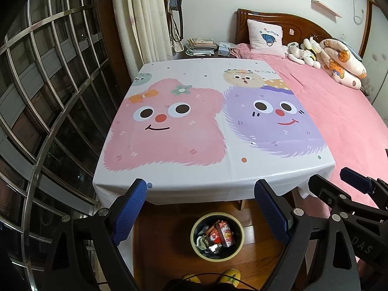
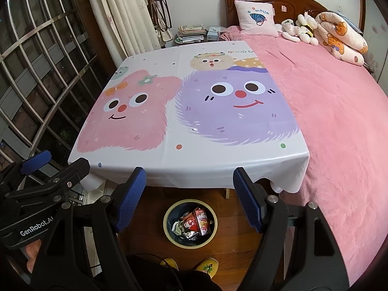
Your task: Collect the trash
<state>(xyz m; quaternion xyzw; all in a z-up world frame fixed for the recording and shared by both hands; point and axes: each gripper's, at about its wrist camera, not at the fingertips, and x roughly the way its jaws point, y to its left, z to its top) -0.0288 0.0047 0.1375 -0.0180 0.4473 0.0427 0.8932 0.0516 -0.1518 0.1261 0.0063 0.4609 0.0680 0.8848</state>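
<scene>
A round dark bin with a cream rim stands on the wooden floor in front of the table; it also shows in the right wrist view. It holds red snack boxes and foil wrappers. The table wears a cartoon-monster cloth with nothing lying on it. My left gripper is open and empty, held above the bin near the table's front edge. My right gripper is open and empty beside it, also above the bin.
A bed with a pink blanket abuts the table's right side, with pillows and plush toys at its head. A barred window is on the left. A nightstand with papers is behind. Yellow slippers are below.
</scene>
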